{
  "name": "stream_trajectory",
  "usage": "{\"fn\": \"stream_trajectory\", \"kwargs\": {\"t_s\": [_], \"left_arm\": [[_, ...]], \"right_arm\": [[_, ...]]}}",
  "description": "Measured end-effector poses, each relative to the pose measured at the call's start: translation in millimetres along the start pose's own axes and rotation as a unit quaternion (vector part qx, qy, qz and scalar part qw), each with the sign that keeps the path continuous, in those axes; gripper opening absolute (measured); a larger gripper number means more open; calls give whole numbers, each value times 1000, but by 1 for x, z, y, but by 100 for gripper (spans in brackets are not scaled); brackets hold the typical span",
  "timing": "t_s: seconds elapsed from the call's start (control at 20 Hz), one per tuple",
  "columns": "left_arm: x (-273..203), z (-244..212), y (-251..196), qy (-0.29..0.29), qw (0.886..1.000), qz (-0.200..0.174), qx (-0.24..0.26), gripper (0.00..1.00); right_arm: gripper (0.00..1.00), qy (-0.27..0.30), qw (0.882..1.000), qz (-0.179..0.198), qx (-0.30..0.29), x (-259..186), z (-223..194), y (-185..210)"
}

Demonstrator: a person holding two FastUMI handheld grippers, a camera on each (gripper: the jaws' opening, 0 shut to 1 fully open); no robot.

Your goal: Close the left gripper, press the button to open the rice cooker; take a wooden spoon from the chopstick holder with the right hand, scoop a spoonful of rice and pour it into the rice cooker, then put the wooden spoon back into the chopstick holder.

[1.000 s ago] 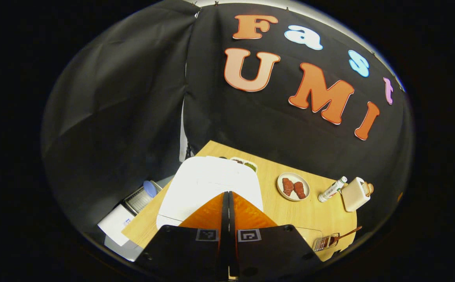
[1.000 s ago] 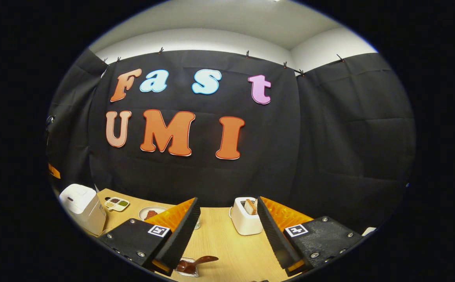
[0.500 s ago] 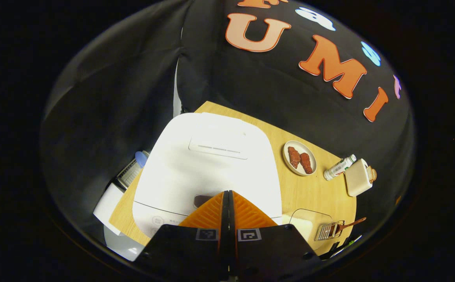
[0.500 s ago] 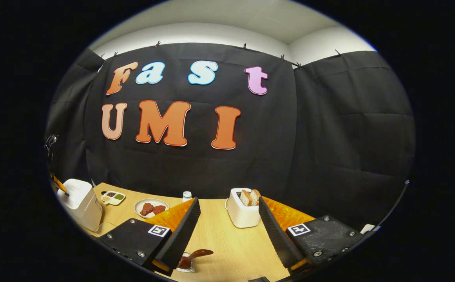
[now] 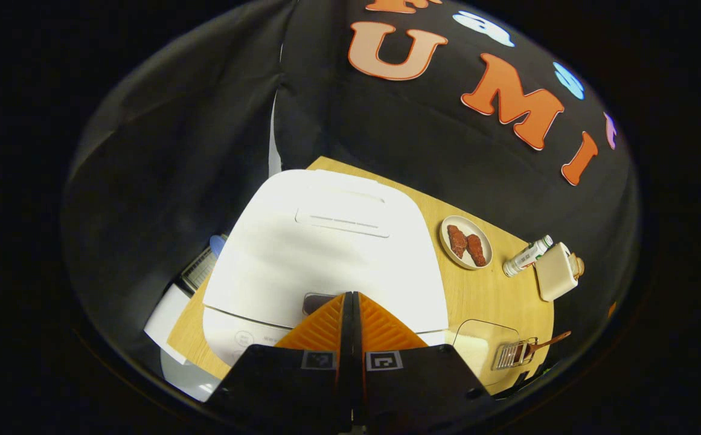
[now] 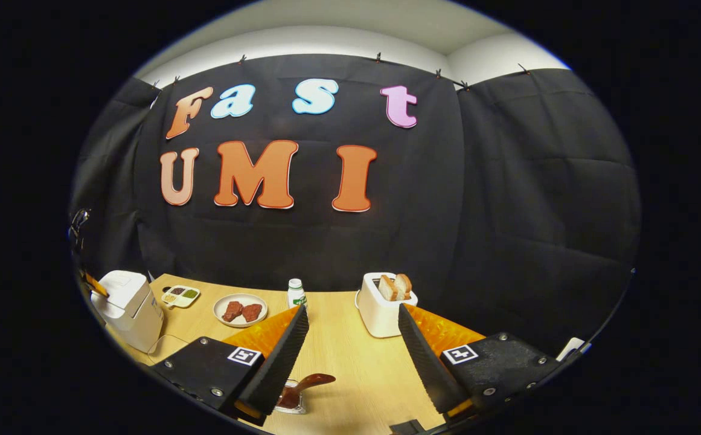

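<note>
The left gripper [image 5: 351, 294] has its two fingers [image 5: 326, 320] pressed flat together, pointing forward and down. The right gripper [image 6: 353, 311] holds its fingers [image 6: 278, 356] spread wide apart.

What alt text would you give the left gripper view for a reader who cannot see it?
The shut left gripper points down at the dark button on the front edge of a closed white rice cooker standing on a wooden table. To the right lie a plate of meat, a bottle, a toaster and a wooden spoon.

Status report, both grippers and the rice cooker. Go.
Left gripper shut, tips at rice cooker button. Lid down. Right gripper open above wooden spoon.
</note>
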State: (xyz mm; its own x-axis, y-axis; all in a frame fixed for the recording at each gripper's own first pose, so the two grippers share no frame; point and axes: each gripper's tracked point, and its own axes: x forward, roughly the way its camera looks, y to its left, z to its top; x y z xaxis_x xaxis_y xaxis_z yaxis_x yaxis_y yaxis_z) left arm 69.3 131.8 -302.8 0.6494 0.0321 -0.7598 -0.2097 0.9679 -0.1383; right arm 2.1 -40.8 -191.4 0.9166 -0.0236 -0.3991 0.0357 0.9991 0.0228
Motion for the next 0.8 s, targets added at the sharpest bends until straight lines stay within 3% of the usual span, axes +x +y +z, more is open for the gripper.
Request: {"fn": "stream_trajectory", "kwargs": {"t_s": [0.3, 0.65, 0.8], "left_arm": [[-62, 79, -9, -152, 986, 34, 51, 4], [-122, 98, -45, -234, 970, 7, 61, 4], [-144, 102, -52, -272, 959, 17, 77, 4]], "right_arm": [[94, 38, 999, 27, 18, 4, -30, 10], [94, 77, 995, 52, 47, 6, -64, 20], [94, 100, 990, 64, 69, 12, -84, 28]]}}
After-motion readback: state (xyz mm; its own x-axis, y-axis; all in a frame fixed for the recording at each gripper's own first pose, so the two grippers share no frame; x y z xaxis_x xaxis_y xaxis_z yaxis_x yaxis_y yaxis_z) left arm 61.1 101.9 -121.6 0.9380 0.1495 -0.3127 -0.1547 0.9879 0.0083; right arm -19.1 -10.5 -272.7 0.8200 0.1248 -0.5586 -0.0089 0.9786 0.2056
